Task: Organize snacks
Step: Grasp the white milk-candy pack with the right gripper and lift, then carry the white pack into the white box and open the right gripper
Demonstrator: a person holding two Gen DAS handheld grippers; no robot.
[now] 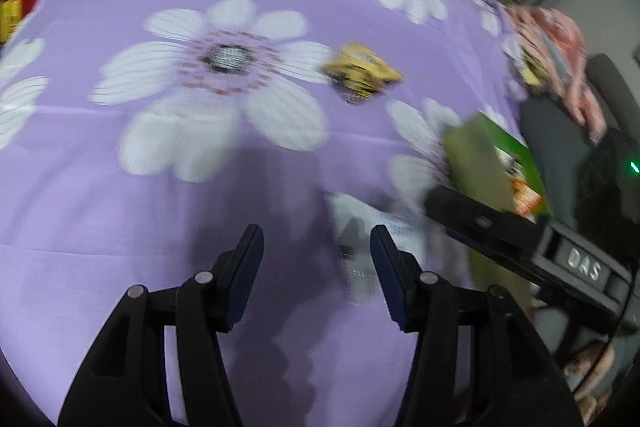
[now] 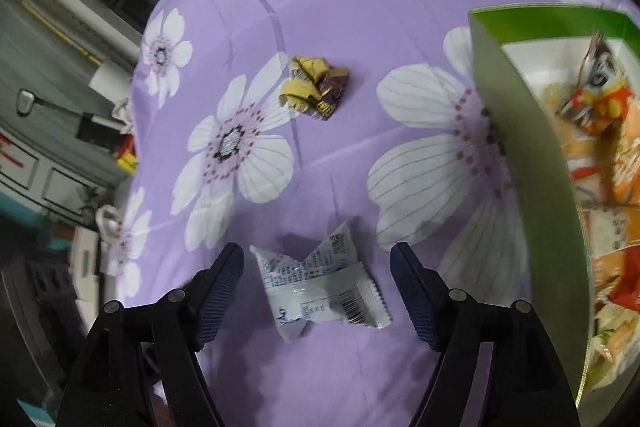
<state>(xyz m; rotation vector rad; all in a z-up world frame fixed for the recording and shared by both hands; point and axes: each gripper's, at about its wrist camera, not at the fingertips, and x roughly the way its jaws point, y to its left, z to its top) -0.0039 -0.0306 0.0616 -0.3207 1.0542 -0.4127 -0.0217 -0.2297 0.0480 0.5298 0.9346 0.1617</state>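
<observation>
We see both tongs spread wide over a table draped in a purple cloth (image 2: 344, 7) printed with big white flowers.

The right tongs (image 2: 316, 291) hold nothing — their jaws stand one on each side of a white packet (image 2: 320, 291), which lies flat on the cloth between them, apart from both pads. The packet is crinkled, with small print and a barcode near its right end. Farther off, near the middle of the cloth, sits a yellow packet (image 2: 316, 89), crumpled, with a dark purple patch; it lies well apart from the white one. At the right stands a green box (image 2: 520, 147), open at the top, with orange and red snack bags (image 2: 608, 147) piled inside it.

The left tongs (image 1: 316, 267) are also open and empty, hanging above the cloth. This view is blurred. Through it we make out the white packet (image 1: 360, 251) just beyond the right finger, the yellow packet (image 1: 362, 71) farther out, and the green box (image 1: 488, 163) at the right edge of the table. The right tongs (image 1: 516, 239) cross the lower right of the left view, in front of the box; from here we cannot tell how their jaws stand.
</observation>
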